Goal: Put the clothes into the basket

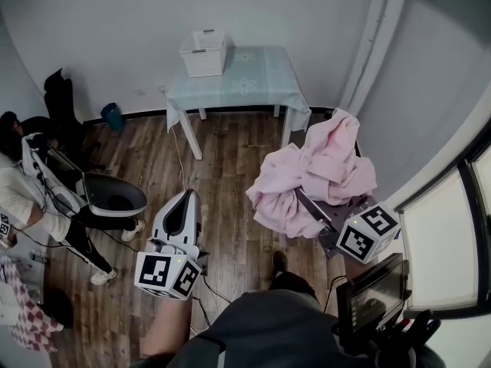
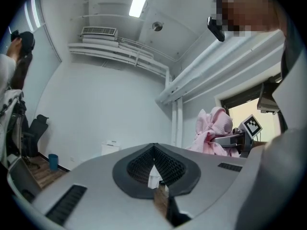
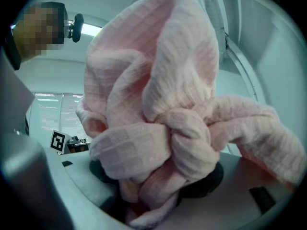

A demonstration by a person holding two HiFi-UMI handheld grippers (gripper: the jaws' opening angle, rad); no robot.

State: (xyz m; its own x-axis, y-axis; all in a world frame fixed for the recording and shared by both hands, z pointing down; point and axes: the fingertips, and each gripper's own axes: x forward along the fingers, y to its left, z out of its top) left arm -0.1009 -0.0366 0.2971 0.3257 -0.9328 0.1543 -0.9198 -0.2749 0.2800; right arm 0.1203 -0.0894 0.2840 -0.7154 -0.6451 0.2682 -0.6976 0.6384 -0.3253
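Observation:
A bulky pink garment [image 1: 318, 171] hangs bunched in the air over the wooden floor, with my right gripper [image 1: 308, 207] shut on it. In the right gripper view the pink garment [image 3: 158, 104] fills most of the picture and hides the right gripper [image 3: 156, 190] tips. The white slatted basket [image 1: 204, 52] stands on the left end of a small table [image 1: 265, 79] with a pale blue cloth, against the far wall. My left gripper [image 1: 182, 215] is low at the left, pointing towards the table, shut and holding nothing. In its own view the left gripper [image 2: 153, 150] has its jaws meeting at the tips, with the pink garment [image 2: 213, 133] off to the right.
A person [image 1: 31, 198] sits at the left beside a black chair [image 1: 61, 102] and a grey seat [image 1: 115, 194]. A blue bin [image 1: 113, 116] stands by the far wall. A window [image 1: 437, 228] lines the right side. Cables run across the floor.

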